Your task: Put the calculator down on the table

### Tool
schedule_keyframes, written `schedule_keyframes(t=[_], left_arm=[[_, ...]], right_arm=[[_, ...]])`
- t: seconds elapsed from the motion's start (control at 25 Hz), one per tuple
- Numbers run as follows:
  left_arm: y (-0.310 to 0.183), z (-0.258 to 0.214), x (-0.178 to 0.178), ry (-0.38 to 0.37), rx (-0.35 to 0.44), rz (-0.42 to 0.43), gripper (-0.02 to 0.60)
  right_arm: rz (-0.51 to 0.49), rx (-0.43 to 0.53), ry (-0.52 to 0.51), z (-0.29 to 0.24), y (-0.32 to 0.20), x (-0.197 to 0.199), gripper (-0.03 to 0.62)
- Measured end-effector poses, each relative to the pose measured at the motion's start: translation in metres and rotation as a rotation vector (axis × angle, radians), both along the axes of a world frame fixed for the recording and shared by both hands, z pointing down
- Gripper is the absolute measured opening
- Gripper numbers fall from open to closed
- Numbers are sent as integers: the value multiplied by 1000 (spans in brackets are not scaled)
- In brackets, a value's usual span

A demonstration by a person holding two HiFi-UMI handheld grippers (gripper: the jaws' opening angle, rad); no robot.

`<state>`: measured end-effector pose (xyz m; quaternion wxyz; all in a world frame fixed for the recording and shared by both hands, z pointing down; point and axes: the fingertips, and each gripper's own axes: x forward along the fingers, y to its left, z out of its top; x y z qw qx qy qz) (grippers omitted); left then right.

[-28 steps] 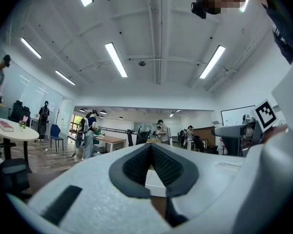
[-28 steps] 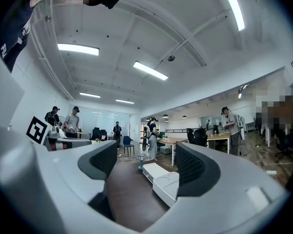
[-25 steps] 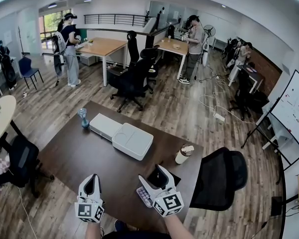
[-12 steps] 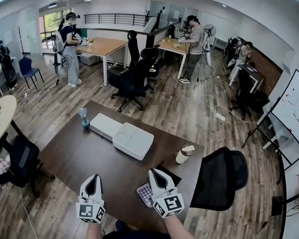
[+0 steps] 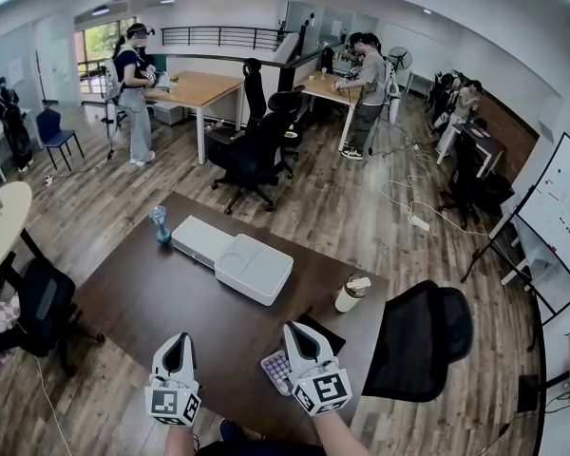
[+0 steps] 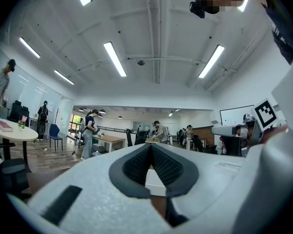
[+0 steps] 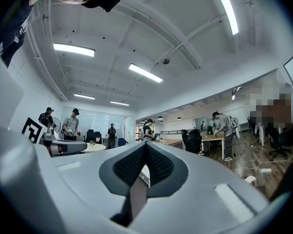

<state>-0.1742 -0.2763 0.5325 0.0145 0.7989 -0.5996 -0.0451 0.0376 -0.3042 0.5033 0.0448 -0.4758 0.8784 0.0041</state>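
Note:
The calculator (image 5: 275, 371), pale with rows of small keys, lies flat on the dark brown table (image 5: 171, 302) near its front edge. My right gripper (image 5: 297, 330) hovers just right of it, shut, with nothing between its fingers. In the right gripper view its dark pads (image 7: 145, 145) meet at the tips. My left gripper (image 5: 177, 338) stays level over the front edge further left, shut and empty. Its tips (image 6: 150, 146) touch in the left gripper view.
A black pad (image 5: 321, 336) lies under the right gripper. A white two-part box (image 5: 234, 255) sits mid-table, with a blue bottle (image 5: 159, 222) at its far left end and a paper cup (image 5: 349, 294) on the right. A black office chair (image 5: 420, 335) stands right of the table.
The right gripper's jaws have gone from open to shut, and it has edged slightly right of the calculator. The left gripper has not moved.

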Motion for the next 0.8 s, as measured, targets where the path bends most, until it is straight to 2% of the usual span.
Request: schedule_keyframes(t=[0.2,0.4,0.8], left_arm=[[1,1,-1,1,-1,2,-3],[-1,1,-5,38,-7,0,-3],[3,1,-4,37,-12,1,-3]], right_arm=[[7,-2,8,2,0,0,6],[2,-1,-5,1,-1,1,6],[-7,1,-7,-5,0,4,6]])
